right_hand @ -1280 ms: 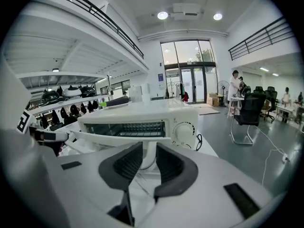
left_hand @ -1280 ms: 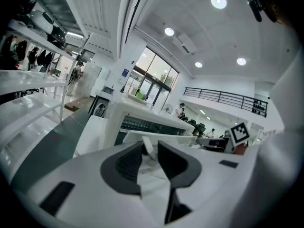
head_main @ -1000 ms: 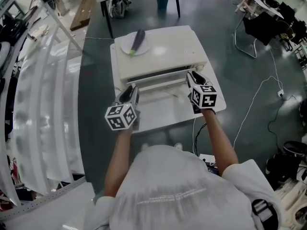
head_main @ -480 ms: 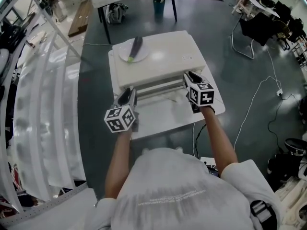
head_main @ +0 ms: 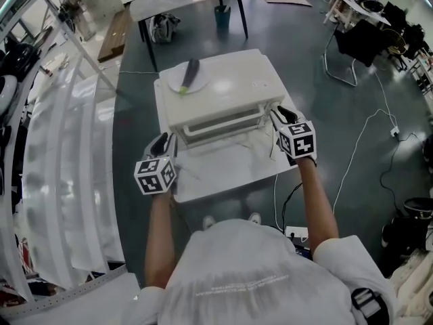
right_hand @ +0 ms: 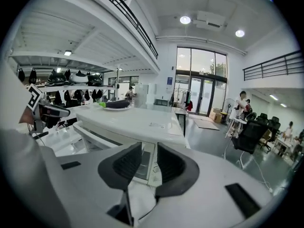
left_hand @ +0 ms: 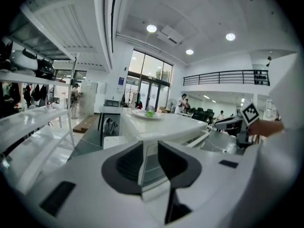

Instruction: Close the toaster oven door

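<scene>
White T-shirt (head_main: 237, 276), white left tongs (head_main: 160, 144), right tongs (head_main: 284, 116), black-and-white marker cubes (head_main: 155, 175)

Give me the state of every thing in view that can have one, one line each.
toaster oven door: up against the front, looks closed; whether it is fully shut is not clear.
left gripper: fingers apart, holding nothing.
right gripper: fingers apart, holding nothing.
eggplant: lying on the plate.
plate: resting on top of the toaster oven.
</scene>
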{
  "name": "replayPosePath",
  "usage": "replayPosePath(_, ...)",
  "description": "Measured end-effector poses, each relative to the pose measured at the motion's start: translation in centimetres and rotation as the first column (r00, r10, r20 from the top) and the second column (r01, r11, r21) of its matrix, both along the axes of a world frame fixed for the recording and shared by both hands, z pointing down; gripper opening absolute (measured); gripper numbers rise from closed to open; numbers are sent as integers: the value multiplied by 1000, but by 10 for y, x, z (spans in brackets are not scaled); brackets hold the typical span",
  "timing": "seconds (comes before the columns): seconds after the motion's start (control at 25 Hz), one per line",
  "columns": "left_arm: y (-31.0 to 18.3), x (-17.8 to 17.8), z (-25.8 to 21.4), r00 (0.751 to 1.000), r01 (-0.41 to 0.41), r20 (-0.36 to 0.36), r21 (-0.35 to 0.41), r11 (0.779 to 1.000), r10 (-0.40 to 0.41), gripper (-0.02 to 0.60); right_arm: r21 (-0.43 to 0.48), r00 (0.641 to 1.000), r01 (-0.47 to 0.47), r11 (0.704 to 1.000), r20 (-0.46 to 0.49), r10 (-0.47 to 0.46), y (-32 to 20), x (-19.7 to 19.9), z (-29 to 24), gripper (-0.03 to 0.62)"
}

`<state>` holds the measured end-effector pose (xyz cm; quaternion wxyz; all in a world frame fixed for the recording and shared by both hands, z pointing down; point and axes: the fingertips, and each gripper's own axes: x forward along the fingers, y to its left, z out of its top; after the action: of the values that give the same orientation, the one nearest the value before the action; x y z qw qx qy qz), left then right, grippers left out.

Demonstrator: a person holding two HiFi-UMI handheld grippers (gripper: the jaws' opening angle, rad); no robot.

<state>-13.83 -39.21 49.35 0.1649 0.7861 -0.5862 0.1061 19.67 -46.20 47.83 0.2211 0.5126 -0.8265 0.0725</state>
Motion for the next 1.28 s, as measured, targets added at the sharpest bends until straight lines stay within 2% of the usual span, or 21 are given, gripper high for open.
replayPosePath(0.16, 8, -3, -32, 994, -61, 94, 69, 996, 55, 93, 37, 1000, -22, 999, -17, 22, 18, 15, -26, 96)
replayPosePath(0.32, 12, 12, -73, 974, -151, 191, 159, 976, 119, 63, 110, 1000, -18, 994, -12, 19, 33, 17, -63, 49)
replayPosePath(0.48, 17, 31, -115, 964, -200, 222, 241, 950, 147, 25, 191, 1000, 20, 981, -13, -18, 49, 6, -103, 30)
replayPosePath(0.92, 35, 80, -201, 926, -315, 325, 383, 868, 192, 19, 336, 989, 147, 930, -54, -137, 79, -34, -190, 20)
replayPosePath(1.12, 42, 90, -216, 908, -351, 367, 401, 846, 202, 20, 374, 986, 167, 912, -78, -148, 87, -41, -206, 20)
replayPosePath(1.28, 43, 95, -219, 905, -360, 372, 405, 841, 208, 20, 370, 984, 177, 912, -89, -155, 88, -43, -204, 17)
